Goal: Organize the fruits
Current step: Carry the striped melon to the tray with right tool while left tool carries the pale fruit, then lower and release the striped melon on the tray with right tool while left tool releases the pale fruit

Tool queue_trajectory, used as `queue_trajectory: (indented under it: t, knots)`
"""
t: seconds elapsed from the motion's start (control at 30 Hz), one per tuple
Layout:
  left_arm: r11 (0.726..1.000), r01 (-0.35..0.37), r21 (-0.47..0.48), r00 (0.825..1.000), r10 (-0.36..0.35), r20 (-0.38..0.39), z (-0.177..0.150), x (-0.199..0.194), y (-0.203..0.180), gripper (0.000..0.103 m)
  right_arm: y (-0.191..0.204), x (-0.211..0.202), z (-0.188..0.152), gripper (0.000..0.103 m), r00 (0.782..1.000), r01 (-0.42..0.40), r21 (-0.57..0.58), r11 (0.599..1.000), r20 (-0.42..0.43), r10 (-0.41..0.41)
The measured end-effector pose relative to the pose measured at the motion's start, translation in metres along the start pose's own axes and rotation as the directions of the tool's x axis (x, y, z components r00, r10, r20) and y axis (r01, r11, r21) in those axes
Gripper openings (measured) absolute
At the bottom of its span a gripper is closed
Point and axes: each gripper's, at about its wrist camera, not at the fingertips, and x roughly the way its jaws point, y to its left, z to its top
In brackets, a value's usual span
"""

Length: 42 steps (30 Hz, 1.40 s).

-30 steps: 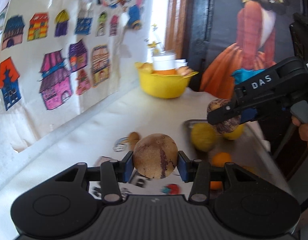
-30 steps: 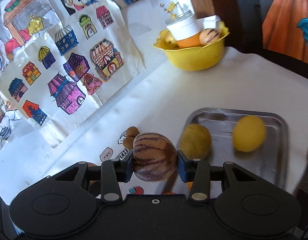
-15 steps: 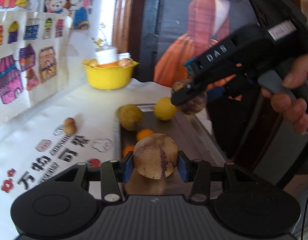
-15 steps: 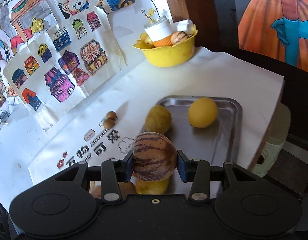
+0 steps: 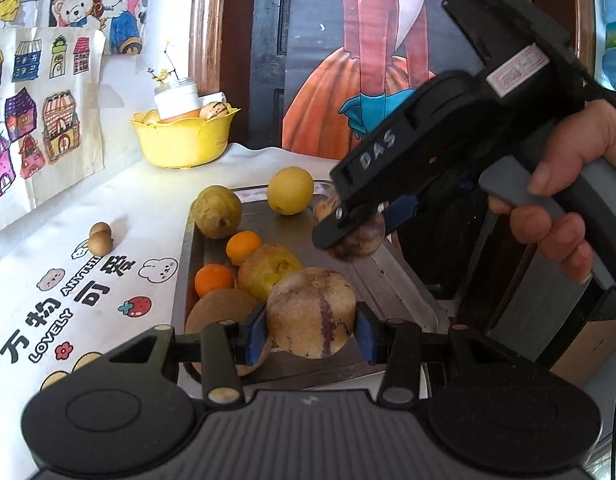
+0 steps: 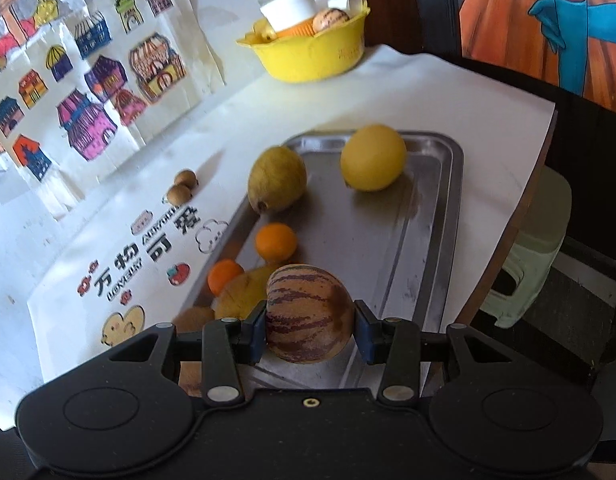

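Note:
My left gripper (image 5: 311, 334) is shut on a tan pepino melon (image 5: 311, 312) with one purple stripe, held above the near end of the metal tray (image 5: 392, 280). My right gripper (image 6: 310, 332) is shut on a purple-striped pepino melon (image 6: 308, 314) over the tray (image 6: 388, 240); it also shows in the left wrist view (image 5: 350, 236), over the tray's right side. In the tray lie a yellow lemon (image 6: 373, 158), a green-yellow pear (image 6: 277, 179), two small oranges (image 6: 276, 242), another pear (image 5: 268, 270) and a brown kiwi (image 5: 220, 312).
A yellow bowl (image 6: 312, 54) with fruit and a white cup stands at the table's far end. Two small brown longans (image 6: 182, 188) lie on the printed white cloth left of the tray. Drawings cover the wall at left. A pale green stool (image 6: 528, 256) stands beyond the table's right edge.
Both grippers, each holding its melon, have come in lower over the tray. The left wrist view has swung right, from the wall drawings to the tray.

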Motion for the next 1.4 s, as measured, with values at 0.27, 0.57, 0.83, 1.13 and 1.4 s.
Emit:
queue_trajectory:
  t: [0.27,0.57,0.83,1.13,1.4]
  knots:
    - [0.999,0.011,0.042,0.999,-0.010,-0.033,-0.002,0.008,-0.005,0.049,-0.008,0.008,0.001,0.045,1.000,0.014,0.006,1.000,-0.001,-0.014]
    - [1.000,0.017,0.020,0.997,-0.016,-0.073,-0.005,0.022,-0.002,0.049,-0.023,0.025,0.006,0.045,1.000,0.027,0.033,0.999,-0.017,-0.027]
    - [0.999,0.031,0.044,0.997,-0.028,-0.065,-0.007,0.024,-0.003,0.050,-0.031,0.030,0.002,0.045,0.999,0.040,0.044,0.998,-0.036,-0.038]
    - [0.999,0.028,0.042,0.997,-0.025,-0.080,-0.005,0.026,-0.005,0.051,-0.033,0.033,0.002,0.046,0.998,0.050,0.039,0.998,-0.034,-0.049]
    - [1.000,0.024,0.019,0.996,-0.022,-0.089,-0.004,0.026,-0.004,0.052,-0.035,0.031,0.001,0.048,0.998,0.047,0.050,0.998,-0.036,-0.045]
